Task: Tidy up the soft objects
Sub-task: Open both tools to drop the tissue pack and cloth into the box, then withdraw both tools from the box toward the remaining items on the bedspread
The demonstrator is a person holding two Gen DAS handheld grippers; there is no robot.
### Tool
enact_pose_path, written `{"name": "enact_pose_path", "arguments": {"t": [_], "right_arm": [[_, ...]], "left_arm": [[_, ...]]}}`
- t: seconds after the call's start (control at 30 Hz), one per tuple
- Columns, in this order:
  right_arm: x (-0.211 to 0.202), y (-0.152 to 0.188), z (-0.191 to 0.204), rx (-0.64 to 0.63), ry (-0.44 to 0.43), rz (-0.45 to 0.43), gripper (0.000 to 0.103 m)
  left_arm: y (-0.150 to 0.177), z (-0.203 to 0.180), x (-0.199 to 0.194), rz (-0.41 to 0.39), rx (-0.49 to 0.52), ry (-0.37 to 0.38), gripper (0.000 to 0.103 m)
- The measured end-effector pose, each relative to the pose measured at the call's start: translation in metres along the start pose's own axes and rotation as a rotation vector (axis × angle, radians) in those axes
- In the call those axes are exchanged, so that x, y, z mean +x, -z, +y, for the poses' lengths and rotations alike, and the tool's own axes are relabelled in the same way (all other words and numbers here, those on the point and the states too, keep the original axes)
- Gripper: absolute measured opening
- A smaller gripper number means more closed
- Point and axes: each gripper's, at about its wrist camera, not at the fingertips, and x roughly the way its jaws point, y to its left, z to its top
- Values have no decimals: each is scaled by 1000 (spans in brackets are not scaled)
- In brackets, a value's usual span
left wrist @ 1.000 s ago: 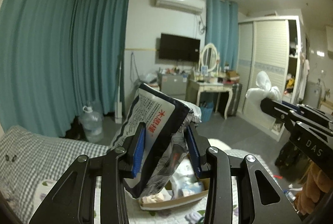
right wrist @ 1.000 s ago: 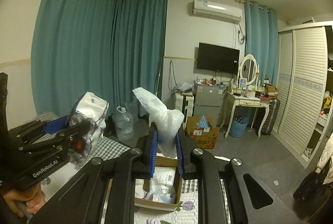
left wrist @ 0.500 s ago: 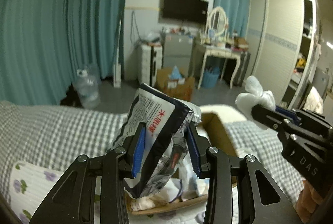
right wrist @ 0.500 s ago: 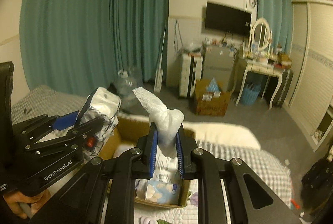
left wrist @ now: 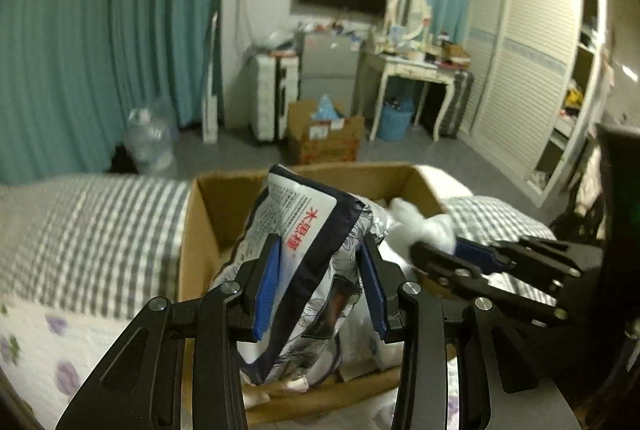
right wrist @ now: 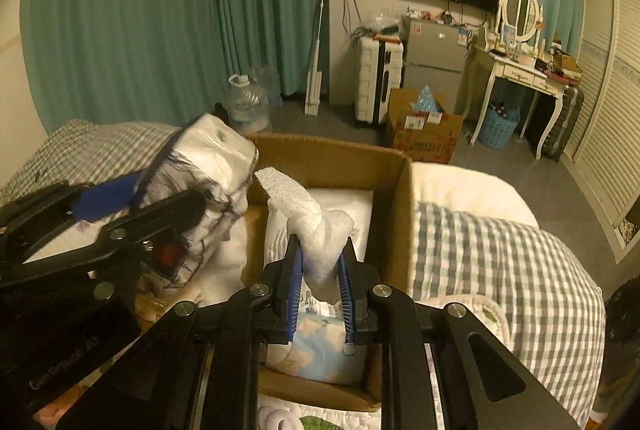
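Both grippers have come down from mid-air and now hang over the open cardboard box on the bed. The tissue pack, white with a dark blue edge and red print, sits clamped in the left gripper above the box's left side. Just beside it, the right gripper pinches a crumpled white foam sheet over packets already inside. Grey checked bedding surrounds the box.

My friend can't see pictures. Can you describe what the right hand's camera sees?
The right gripper pinches a white foam wrap above an open cardboard box on a checked bed. Beside it, the left gripper holds a tissue pack over the same box.
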Motion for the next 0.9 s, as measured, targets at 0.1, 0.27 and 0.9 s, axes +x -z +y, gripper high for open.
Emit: {"name": "enact_pose_path", "arguments": {"t": [0.1,0.27,0.9], "right_arm": [[6,3,2,1,-4,19,18],[25,8,8,-11,-13,78,21],[-72,-9,10,0,51,-56,68]], "left_arm": [[1,9,10,18,-32,-11,43],[2,10,29,63,-30,-36,66],[-39,18,-95,-151,-38,-117,88]]}}
